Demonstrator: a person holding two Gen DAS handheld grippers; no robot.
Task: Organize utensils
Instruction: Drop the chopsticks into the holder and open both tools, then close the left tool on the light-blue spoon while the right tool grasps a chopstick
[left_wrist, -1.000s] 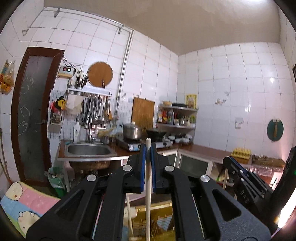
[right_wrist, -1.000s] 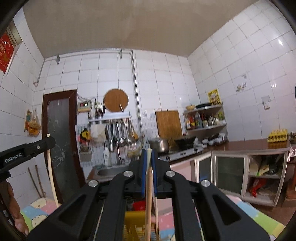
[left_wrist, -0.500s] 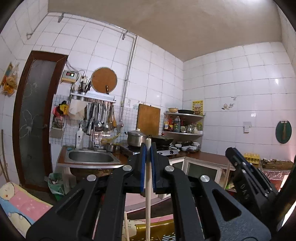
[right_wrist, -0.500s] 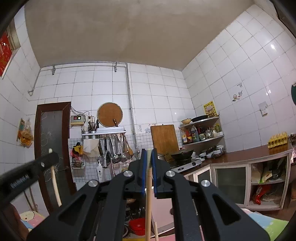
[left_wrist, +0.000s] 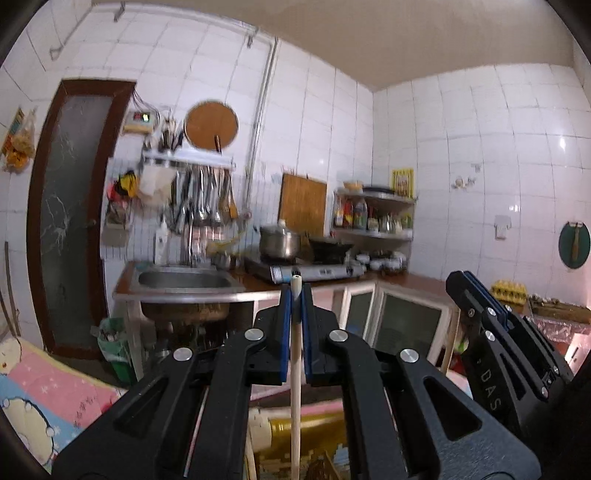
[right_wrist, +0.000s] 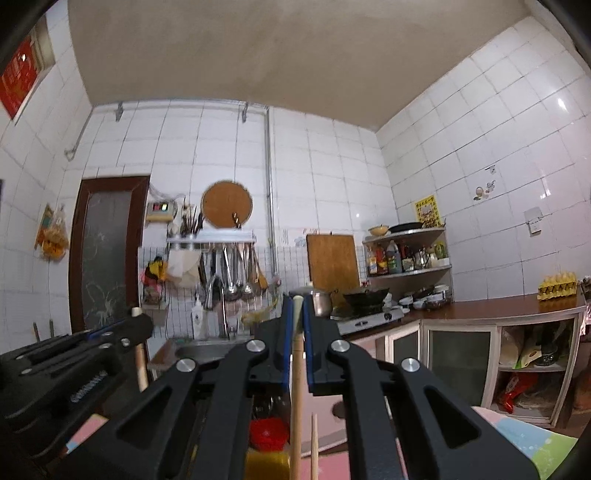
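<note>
We held one pale wooden chopstick (left_wrist: 295, 354) in the left gripper (left_wrist: 294, 291), its blue pads closed flat against the stick's sides just below its squared top end. The stick stood upright between the pads, and its lower length ran down out of the bottom of the left wrist view. The right gripper (right_wrist: 297, 306) clamped a second chopstick (right_wrist: 295, 391) the same way, near its rounded tip, with the shaft hanging straight down. A third stick (right_wrist: 314, 443) showed just beside it at the bottom of the right wrist view; we could not tell what held it up.

Each gripper appeared in the other's camera, so we judged that the two tools were raised side by side at about the same height, well above the yellow container (right_wrist: 266, 463) glimpsed low in the frame. Gripping near the top end likely kept each stick vertical and let the free end lead downward.

Beyond them lay the kitchen: the steel sink (left_wrist: 184, 282), the rack of hanging ladles (right_wrist: 231, 269), the wooden cutting board (right_wrist: 332, 262) against the tiles, and a tray of eggs (right_wrist: 557, 287) on the counter.
</note>
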